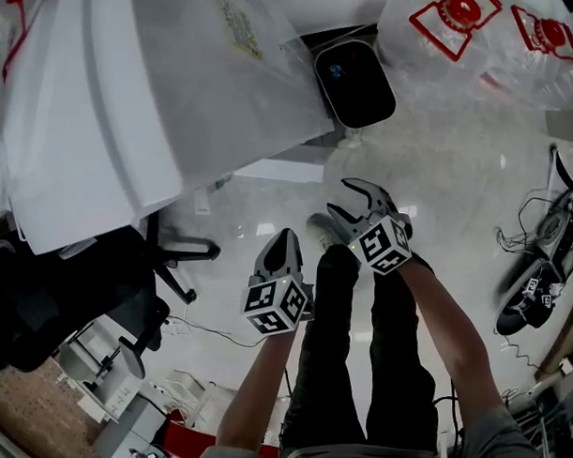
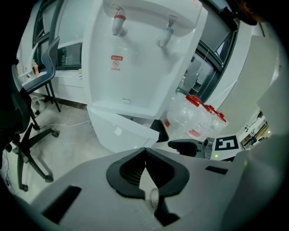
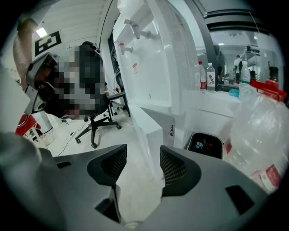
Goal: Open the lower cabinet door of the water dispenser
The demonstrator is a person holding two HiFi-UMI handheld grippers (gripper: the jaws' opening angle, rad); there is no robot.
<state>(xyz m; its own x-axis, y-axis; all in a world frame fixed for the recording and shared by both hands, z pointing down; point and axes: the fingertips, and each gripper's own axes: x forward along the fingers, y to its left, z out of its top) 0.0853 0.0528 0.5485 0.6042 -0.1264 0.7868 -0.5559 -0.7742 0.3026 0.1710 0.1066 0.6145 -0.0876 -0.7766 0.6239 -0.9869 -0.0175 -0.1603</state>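
Note:
The white water dispenser (image 1: 131,105) (image 2: 135,54) (image 3: 149,58) stands wrapped in clear plastic. Its lower cabinet door (image 2: 118,131) (image 3: 151,131) hangs swung out from the body. Both grippers are held in the air in front of it, touching nothing. My left gripper (image 1: 284,237) (image 2: 145,151) is shut, its tips meeting with nothing between them. To its right, my right gripper (image 1: 348,199) (image 3: 143,153) is open and empty; the door's edge shows beyond its gap, well apart from the pads. The right gripper's marker cube (image 2: 226,143) shows in the left gripper view.
A black waste bin (image 1: 355,80) (image 3: 205,144) sits right of the dispenser. Large water bottles with red caps (image 1: 481,33) (image 2: 194,117) (image 3: 262,135) lie beyond it. A black office chair (image 1: 125,293) (image 2: 27,131) stands to the left. Cables and gear (image 1: 538,279) lie on the floor at right.

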